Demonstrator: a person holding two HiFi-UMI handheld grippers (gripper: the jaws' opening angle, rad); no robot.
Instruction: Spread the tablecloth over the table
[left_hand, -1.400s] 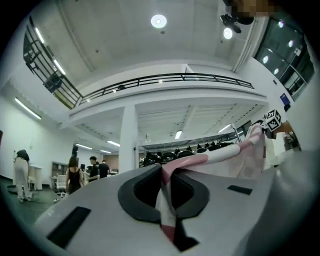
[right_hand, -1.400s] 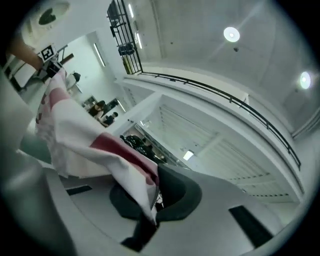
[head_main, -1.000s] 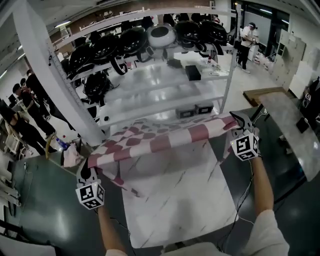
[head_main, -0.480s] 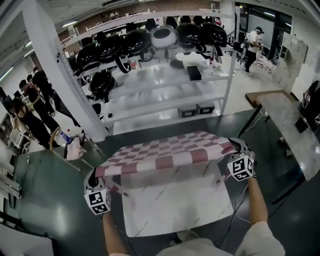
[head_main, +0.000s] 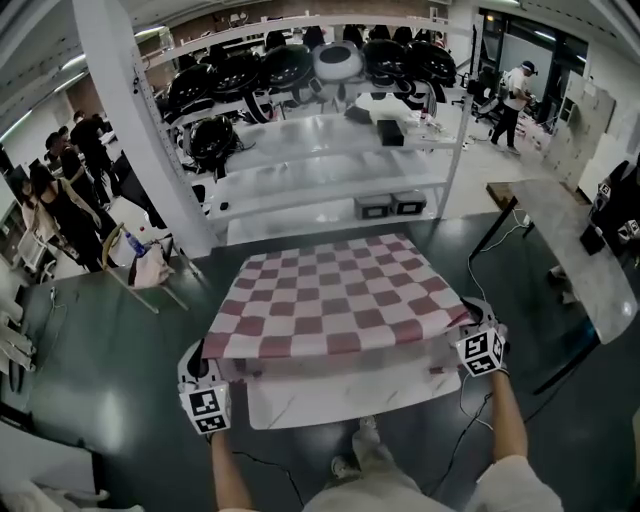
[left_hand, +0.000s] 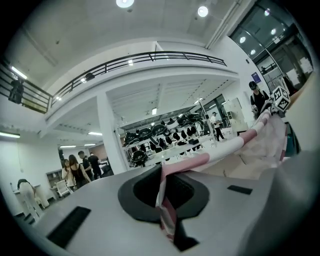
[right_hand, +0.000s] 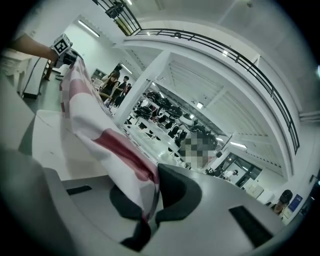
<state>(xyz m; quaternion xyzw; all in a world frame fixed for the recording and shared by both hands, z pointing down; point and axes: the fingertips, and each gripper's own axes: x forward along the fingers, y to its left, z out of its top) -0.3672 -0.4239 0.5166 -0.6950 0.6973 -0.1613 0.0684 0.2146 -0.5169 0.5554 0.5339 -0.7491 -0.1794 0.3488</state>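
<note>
Left gripper (head_main: 198, 352): lower left of the head view. Its jaws are clamped on the near-left corner of the tablecloth (head_main: 335, 300), and its own view shows a pinched fold of cloth running up between them.
Right gripper (head_main: 468, 316): lower right of the head view. It is closed on the near-right corner, and the checked fabric drapes away from its jaws toward the upper left of its own view.
Why held so: with one corner in each gripper and the hands wide apart, the near hem stretches into a straight line. This likely lets the cloth settle flat rather than bunch.
Tablecloth: red-and-white check at the centre of the head view. It lies over the far and middle part of the table (head_main: 340, 397), with its near edge raised just above the top.
Stage, as judged: nearly spread. The near strip of tabletop is uncovered, so the hem probably needs drawing toward the person and lowering.
Surface: a white, marble-veined top, with its bare band showing at lower centre below the hem.
Floor (head_main: 100, 370): dark green and smooth.
Room: a white shelving rack (head_main: 330, 170) fills the upper centre, with dark rounded gear (head_main: 290, 65) on its top shelf. A white pillar (head_main: 140, 110) stands at upper left.
People: a group of people (head_main: 60, 195) stands at the left edge and one person (head_main: 515, 90) at upper right.
Second table (head_main: 565, 240): at the right edge, well apart from the first.
</note>
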